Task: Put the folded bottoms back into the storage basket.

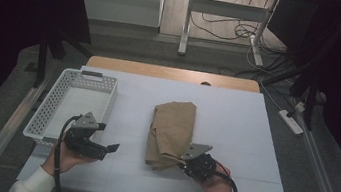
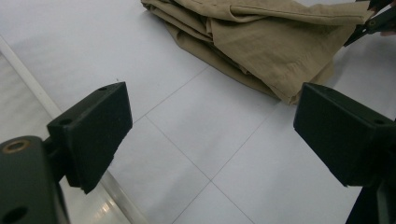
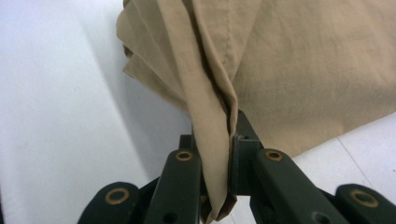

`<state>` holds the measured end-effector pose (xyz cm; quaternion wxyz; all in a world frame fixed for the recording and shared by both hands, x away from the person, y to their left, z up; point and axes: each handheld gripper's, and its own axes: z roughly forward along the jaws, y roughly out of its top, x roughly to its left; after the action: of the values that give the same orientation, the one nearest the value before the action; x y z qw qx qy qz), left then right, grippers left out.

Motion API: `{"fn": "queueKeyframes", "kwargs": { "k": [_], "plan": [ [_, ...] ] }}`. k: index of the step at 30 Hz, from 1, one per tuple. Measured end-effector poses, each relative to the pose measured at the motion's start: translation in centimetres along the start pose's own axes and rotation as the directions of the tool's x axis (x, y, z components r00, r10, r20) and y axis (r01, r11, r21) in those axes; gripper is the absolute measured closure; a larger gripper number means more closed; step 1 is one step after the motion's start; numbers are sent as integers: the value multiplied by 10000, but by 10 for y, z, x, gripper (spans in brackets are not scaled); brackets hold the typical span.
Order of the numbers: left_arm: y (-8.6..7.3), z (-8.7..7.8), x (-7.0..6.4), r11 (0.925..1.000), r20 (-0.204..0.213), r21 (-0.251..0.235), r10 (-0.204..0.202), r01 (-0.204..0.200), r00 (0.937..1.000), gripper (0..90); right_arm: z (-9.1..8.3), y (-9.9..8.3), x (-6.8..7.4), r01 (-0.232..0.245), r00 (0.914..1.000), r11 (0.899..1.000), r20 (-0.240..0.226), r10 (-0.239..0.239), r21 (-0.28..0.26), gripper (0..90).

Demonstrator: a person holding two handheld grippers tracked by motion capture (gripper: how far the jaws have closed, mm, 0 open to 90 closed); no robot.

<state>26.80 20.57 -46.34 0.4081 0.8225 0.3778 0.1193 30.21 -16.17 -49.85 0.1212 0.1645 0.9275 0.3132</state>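
The right tool (image 3: 229, 172) sits nearest, clamped on a bunched fold of the tan cloth (image 1: 172, 131) at its near right corner. The cloth lies mid-counter (image 1: 236, 115), long axis running away from the person. The left tool (image 1: 100, 148) hovers empty, jaws apart, left of the cloth, beside a white basket (image 1: 50, 109).

White sleeves (image 1: 35, 180) are worn. Both black grippers, left gripper (image 1: 111, 147) and right gripper (image 1: 180, 166), are topped with grey triangular plates. Brass-coloured rivets are seen on the jaw links.
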Motion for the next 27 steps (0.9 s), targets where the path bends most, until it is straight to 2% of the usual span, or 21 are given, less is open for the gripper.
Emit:
{"fn": "queueKeyframes", "kwargs": {
  "k": [3,11,18,22,27],
  "plan": [
    [0,3,-1,9999,201,-25,-100,101,9997,109,-3,0,-1,-149,9998,9996,-96,146,-250,832],
    [7,9,-6,10000,319,-16,54,-54,9995,109,-5,-1,-2,-250,9995,9993,-211,244,-293,832],
    [23,13,-8,9997,383,-153,212,-206,9990,111,-3,-2,-2,-217,9994,9991,-277,207,-358,832],
    [33,18,-7,9995,525,-273,141,-127,9985,112,-4,-3,-3,-257,9993,9990,-286,246,-374,831],
    [45,25,-8,9993,532,-247,298,-285,9981,115,-4,-3,-3,-203,9995,9991,-265,193,-369,831]
  ]
}}
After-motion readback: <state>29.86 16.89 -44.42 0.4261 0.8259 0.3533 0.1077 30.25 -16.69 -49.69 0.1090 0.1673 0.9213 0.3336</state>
